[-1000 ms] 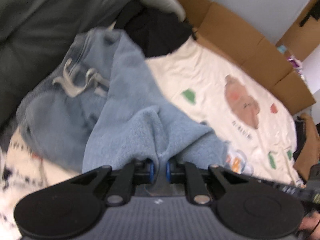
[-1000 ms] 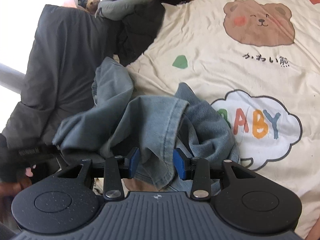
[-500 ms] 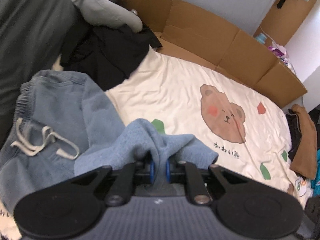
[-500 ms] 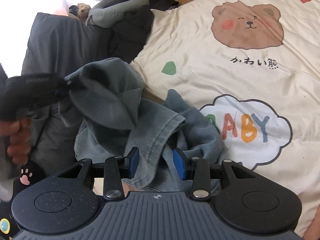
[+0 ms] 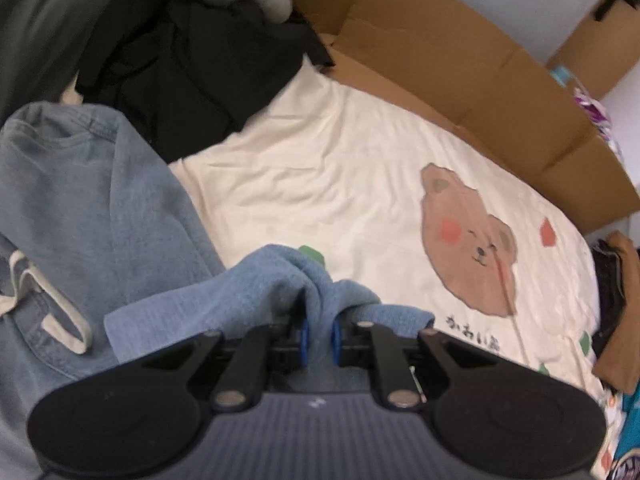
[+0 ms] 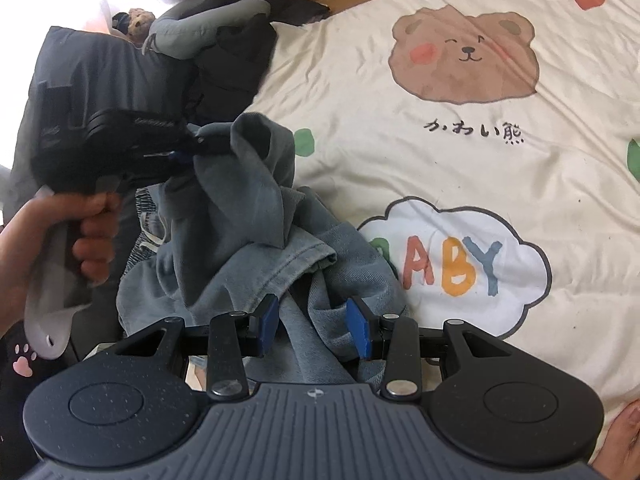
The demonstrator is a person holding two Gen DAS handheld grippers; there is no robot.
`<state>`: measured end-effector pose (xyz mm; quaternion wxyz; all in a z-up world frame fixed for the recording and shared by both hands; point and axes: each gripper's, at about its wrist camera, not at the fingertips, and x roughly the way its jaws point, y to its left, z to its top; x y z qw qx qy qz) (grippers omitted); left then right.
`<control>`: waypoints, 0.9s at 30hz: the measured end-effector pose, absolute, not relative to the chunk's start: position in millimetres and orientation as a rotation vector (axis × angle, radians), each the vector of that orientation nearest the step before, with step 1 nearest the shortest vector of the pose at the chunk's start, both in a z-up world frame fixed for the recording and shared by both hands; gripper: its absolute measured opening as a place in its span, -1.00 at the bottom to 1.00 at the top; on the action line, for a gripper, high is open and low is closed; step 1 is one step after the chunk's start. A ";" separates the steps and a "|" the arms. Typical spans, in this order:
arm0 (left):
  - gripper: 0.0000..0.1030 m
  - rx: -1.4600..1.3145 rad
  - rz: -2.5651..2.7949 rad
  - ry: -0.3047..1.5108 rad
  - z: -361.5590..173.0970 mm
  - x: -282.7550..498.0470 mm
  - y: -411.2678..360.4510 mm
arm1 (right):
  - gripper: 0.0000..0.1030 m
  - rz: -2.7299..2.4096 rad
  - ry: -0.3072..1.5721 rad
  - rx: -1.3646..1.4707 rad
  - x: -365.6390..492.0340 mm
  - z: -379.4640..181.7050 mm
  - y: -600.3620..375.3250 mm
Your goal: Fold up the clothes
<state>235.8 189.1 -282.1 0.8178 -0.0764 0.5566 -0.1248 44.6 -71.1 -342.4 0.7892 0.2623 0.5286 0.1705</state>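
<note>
A pair of blue denim-look shorts [image 5: 100, 208] with a pale drawstring [image 5: 52, 304] lies crumpled on a cream bear-print blanket [image 5: 320, 168]. My left gripper [image 5: 318, 336] pinches a fold of the shorts between its blue pads, and its jaws are opening slightly. In the right wrist view, the left gripper [image 6: 204, 144] holds that fold lifted above the rest of the shorts [image 6: 248, 208], a hand [image 6: 92, 236] gripping its handle. My right gripper [image 6: 312, 318] sits at the near edge of the heap, its jaws partly apart and closed on a thick bunch of the fabric.
Dark clothes [image 5: 192, 60] and a grey garment [image 6: 208, 28] are piled at the blanket's far left. Flattened cardboard [image 5: 460, 64] lines the far edge. A brown garment [image 5: 620, 304] lies at the right. The blanket [image 6: 400, 160] around the bear and BABY prints is bare.
The left gripper has carried its fold of the shorts up and across toward the bear print, lifting the cloth off the heap. The right gripper has stayed where it was.
</note>
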 end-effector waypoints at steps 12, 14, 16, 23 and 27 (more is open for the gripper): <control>0.19 -0.279 -0.256 1.150 -245.3 212.2 205.2 | -0.13 0.325 1.108 0.571 45.2 -336.5 -76.1; 0.24 -0.278 -0.257 1.145 -235.6 200.9 209.4 | -0.13 0.316 1.097 0.572 45.6 -334.2 -78.1; 0.24 -0.269 -0.254 1.141 -227.7 191.1 214.9 | -0.13 0.312 1.089 0.579 45.7 -331.9 -80.5; 0.25 -0.272 -0.170 1.144 -218.1 164.0 247.2 | -0.13 0.301 1.077 0.595 44.8 -328.3 -81.6; 0.29 -0.245 -0.132 1.148 -219.4 152.7 260.5 | -0.13 0.333 1.080 0.594 43.5 -328.0 -75.7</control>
